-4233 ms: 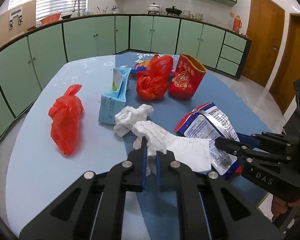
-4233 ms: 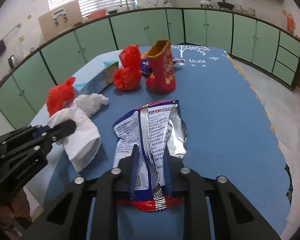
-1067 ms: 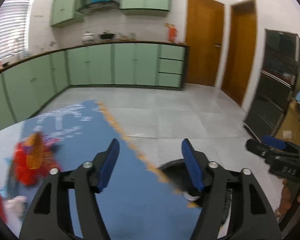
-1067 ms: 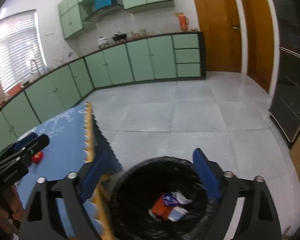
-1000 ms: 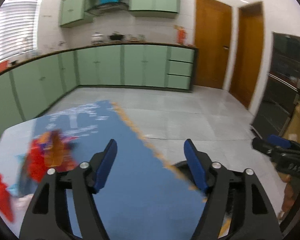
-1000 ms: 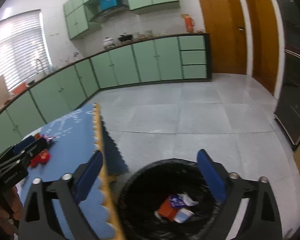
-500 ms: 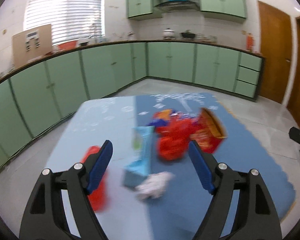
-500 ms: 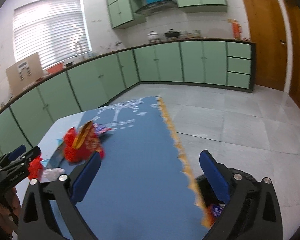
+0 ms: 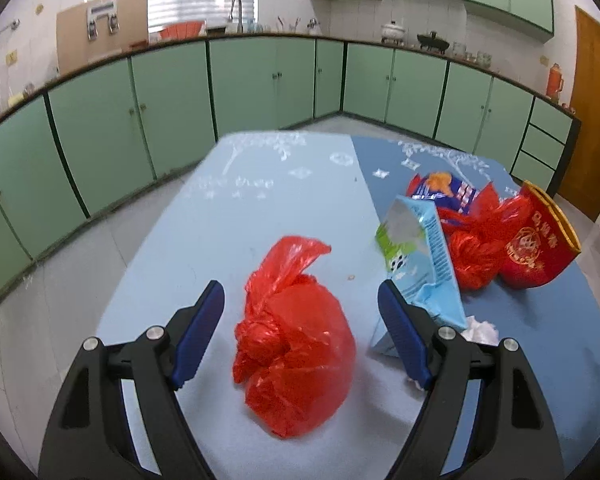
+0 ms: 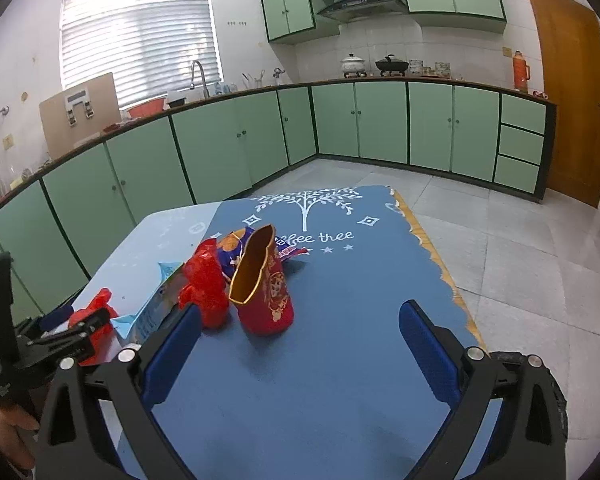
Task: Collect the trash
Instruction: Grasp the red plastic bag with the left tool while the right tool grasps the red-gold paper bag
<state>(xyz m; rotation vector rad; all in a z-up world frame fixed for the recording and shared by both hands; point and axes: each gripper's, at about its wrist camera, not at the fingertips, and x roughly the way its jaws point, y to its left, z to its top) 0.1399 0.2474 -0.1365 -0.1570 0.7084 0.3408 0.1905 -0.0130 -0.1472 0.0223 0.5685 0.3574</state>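
A knotted red plastic bag (image 9: 296,344) lies on the light blue part of the table. My left gripper (image 9: 300,308) is open and straddles the bag, its blue pads (image 9: 198,334) clear of it on both sides. To the right lie a blue carton (image 9: 424,264), a second red plastic bag (image 9: 476,256), a red paper bag (image 9: 536,248), a snack wrapper (image 9: 440,192) and a white tissue (image 9: 480,328). My right gripper (image 10: 300,320) is open and empty, hanging short of the upright red paper bag (image 10: 264,284). The left gripper (image 10: 72,332) shows at that view's left edge.
The dark blue tablecloth (image 10: 340,380) has bare room in front of the right gripper. Its fringed edge (image 10: 440,268) runs along the right, with tiled floor beyond. A dark bin rim (image 10: 512,356) peeks out behind the right finger. Green cabinets (image 9: 260,80) line the walls.
Both views have swung from the floor and black bin back to the table. The tissue and chip bag held earlier are gone from the jaws. The left gripper has come down around the red bag.
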